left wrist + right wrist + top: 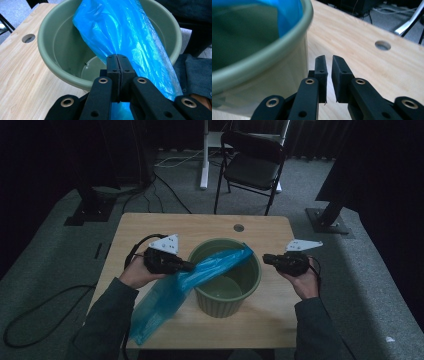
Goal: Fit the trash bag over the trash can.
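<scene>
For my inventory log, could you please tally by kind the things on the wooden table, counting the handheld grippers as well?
Round green plastic bin: 1
Translucent blue plastic bag, draped over the bin's rim: 1
Black two-jaw grippers: 2, namely the left gripper, shut on the bag, and the right gripper, jaws slightly apart and holding nothing
Total: 4

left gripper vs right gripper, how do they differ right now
The left gripper has its fingers pressed shut on the blue bag over the green bucket; the right gripper has a narrow gap and holds nothing, beside the bucket's outer wall. Both are black and hand-held.
</scene>
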`<state>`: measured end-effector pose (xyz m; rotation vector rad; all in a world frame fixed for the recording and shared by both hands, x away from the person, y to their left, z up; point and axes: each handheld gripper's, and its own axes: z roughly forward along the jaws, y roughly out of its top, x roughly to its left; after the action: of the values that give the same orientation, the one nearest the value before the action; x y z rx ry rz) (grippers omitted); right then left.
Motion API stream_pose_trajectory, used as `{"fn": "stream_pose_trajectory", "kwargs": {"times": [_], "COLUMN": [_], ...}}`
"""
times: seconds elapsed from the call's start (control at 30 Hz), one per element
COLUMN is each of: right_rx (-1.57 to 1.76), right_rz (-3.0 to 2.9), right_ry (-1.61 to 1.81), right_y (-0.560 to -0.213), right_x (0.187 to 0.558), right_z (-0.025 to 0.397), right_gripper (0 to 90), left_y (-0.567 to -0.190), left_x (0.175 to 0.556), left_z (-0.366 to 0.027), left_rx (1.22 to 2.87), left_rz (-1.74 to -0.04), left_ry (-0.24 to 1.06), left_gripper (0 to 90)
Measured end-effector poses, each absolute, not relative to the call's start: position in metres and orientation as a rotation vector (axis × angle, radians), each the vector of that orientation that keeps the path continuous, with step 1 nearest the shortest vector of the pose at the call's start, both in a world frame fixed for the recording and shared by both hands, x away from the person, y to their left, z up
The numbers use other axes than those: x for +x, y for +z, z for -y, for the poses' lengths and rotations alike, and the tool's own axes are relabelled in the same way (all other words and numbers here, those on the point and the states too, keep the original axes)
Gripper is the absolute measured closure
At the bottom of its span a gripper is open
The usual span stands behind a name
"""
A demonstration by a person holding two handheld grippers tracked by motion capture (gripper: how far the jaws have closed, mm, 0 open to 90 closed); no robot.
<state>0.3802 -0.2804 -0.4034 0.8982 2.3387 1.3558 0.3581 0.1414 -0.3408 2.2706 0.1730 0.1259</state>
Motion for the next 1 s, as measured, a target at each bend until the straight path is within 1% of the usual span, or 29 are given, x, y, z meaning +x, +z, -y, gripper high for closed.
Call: {"fn": "stream_pose_trajectory", "kwargs": {"times": [0.23, 0.47, 0.6, 0.77, 1.0], "right_rx": [0.825, 0.748, 0.703, 0.672, 0.651], "right_rz": [-2.306, -2.287, -2.319, -2.400, -2.474], "right_ry": [1.436, 1.608, 1.613, 1.567, 1.509], "right_y": [-0.375, -0.361, -0.359, -0.367, -0.374], "right_x": [0.377, 0.376, 0.376, 0.378, 0.379], "right_z": [0.272, 0.263, 0.253, 0.241, 0.232], "right_gripper": [83.3, 81.5, 81.3, 83.0, 83.1], "left_y": [-0.342, -0.343, -0.342, -0.338, -0.334], "left_x": [0.359, 0.359, 0.360, 0.361, 0.370], "left_z": [-0.139, -0.138, -0.137, -0.133, -0.124], "left_rx": [2.274, 2.274, 2.255, 2.219, 2.162], "left_rz": [-0.169, -0.170, -0.175, -0.191, -0.271], "left_ry": [0.119, 0.116, 0.116, 0.124, 0.151], "left_gripper": [88.9, 88.9, 88.9, 88.9, 88.9]}}
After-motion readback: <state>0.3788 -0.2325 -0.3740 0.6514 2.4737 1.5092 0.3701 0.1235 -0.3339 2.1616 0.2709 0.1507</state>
